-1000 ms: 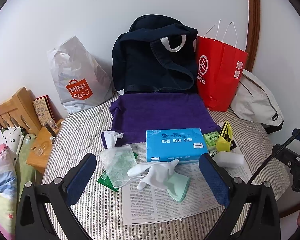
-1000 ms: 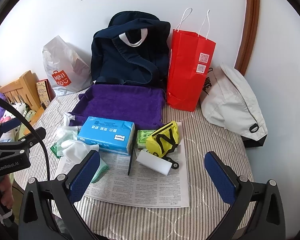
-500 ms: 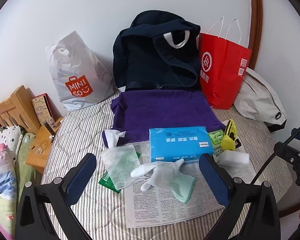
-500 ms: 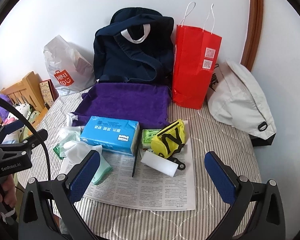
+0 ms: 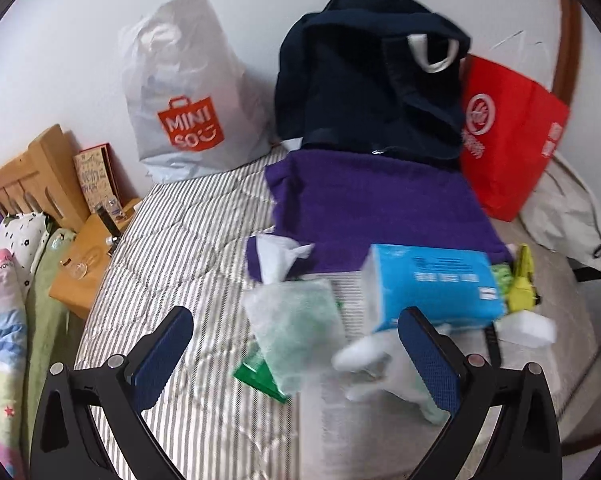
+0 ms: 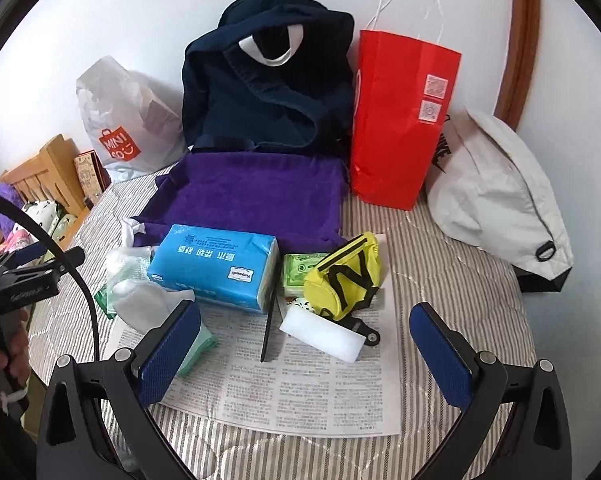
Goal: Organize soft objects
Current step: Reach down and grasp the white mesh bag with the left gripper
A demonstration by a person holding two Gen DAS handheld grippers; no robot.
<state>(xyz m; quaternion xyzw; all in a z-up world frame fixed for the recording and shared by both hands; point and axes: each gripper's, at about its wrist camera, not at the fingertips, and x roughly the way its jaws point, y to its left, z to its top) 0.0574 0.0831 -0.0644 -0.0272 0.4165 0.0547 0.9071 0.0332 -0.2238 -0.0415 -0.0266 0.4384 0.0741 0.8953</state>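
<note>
Bed (image 6: pixel 452 280): glove (image 5: pixel 374 354) beside finger (image 5: pixel 428 354) (blurred)

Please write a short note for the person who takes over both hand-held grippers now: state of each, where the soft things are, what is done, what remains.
Left hand-held gripper: open, empty, above the clear packet.
Right hand-held gripper: open, empty, above the newspaper.
Soft things: purple towel spread flat before the navy bag; blue tissue pack, white glove, yellow pouch and white sponge block lie at the newspaper's far end.
Done: nothing is visibly sorted.
Left: everything.
</note>
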